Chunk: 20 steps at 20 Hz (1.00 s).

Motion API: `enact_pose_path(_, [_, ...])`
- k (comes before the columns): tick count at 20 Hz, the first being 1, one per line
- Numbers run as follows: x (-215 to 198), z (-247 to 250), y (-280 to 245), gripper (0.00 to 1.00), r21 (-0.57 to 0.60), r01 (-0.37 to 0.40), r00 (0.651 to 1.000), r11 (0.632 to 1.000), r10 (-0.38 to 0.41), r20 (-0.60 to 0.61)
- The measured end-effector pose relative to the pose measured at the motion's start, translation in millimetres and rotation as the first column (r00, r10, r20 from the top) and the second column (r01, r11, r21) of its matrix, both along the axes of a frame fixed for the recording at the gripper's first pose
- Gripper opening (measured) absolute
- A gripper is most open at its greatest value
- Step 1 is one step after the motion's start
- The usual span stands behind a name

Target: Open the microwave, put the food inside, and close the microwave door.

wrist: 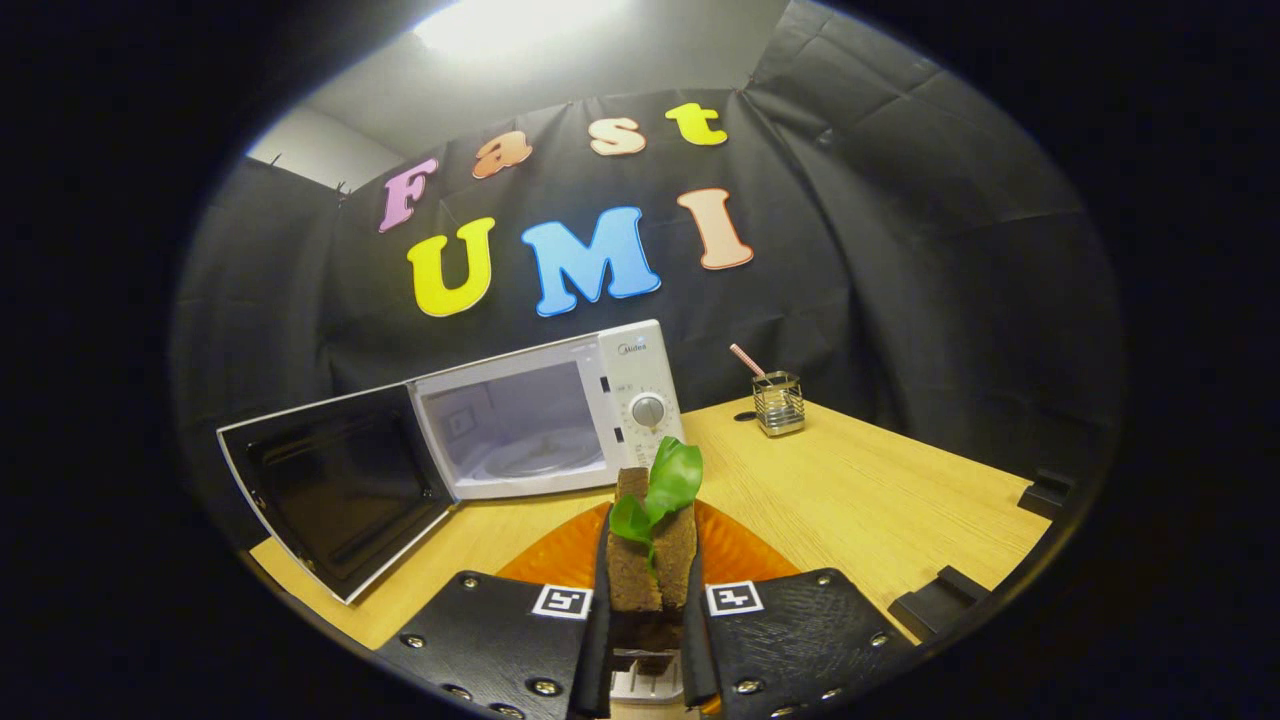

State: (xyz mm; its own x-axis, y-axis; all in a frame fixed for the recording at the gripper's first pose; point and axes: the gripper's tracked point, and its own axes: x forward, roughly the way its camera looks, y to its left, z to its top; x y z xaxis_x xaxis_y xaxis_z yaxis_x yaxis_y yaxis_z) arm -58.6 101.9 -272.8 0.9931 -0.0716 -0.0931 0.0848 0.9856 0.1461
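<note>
Gripper view — tool [650,590] clamps sandwich [655,545], open microwave [545,420] beyond.

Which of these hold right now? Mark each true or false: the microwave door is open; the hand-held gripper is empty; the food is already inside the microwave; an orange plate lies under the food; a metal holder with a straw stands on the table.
1. The microwave door is open. True.
2. The hand-held gripper is empty. False: both fingers press on the sandwich, brown bread with green leaves.
3. The food is already inside the microwave. False: it is between the fingers, in front of the microwave, whose chamber holds just its turntable.
4. An orange plate lies beneath the sandwich. True.
5. A metal holder with a straw stands on the table. True.
</note>
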Motion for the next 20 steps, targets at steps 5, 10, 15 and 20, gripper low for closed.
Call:
enact_pose_path(5, [29, 28, 24, 0.27, 0.179, -0.040, 0.997, 0.983, 0.027, 0.076])
enact_pose_path(10, [67, 34, 52, 0.27, 0.414, -0.072, 0.993, 0.908, 0.027, 0.115])
enact_pose_path(15, [102, 22, 72, 0.29, 0.608, -0.046, 0.997, 0.792, -0.003, 0.079])
enact_pose_path(20, [144, 18, 83, 0.29, 0.723, -0.013, 0.995, 0.691, -0.061, 0.076])
